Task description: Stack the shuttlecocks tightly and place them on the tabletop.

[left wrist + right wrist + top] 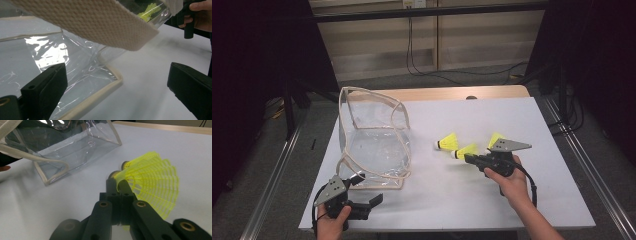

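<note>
Here the right tool [119, 185] pinches a yellow shuttlecock [150, 182] by its skirt. It looks light, springy and crushable; the cork end seems safer. The left tool [115, 85] gapes wide beside the clear bag [75, 62].

Two hand-held black grippers, bare forearms

The left gripper [371, 201] and right gripper [468, 158] are matte black, each topped with a grey three-cornered plate and trailing a black cable. The jaws are blocky black bars on linked arms, with brass-coloured bushings at the pivots and small screw holes in the pads. Both forearms are bare, with no sleeves in sight.
</note>
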